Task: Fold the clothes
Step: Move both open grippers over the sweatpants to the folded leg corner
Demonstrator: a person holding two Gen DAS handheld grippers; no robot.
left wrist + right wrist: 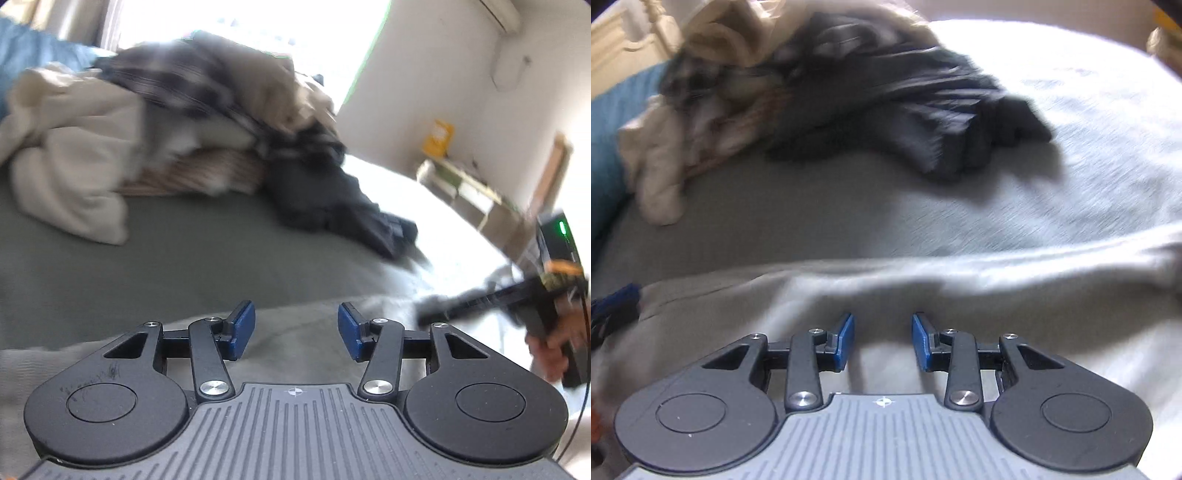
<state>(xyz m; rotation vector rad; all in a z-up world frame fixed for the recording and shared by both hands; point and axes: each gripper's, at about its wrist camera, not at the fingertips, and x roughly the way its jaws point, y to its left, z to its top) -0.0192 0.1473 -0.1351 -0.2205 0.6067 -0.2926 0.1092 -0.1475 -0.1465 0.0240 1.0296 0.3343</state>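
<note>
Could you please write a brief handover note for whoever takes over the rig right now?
Left gripper: open, holding nothing, over the pale garment spread on the bed.
Right gripper: open, empty, low over the same pale garment.
Unfolded pile sits further back on the bed; dark garment trails from its edge.
Done: no folded clothes visible.
Left: fold the pale garment, then work through the pile.

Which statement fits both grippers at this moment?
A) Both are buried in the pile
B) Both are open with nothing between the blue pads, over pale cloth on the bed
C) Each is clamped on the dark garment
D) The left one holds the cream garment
B: the left gripper and the right gripper each show a clear gap, with only pale cloth beneath.
</note>
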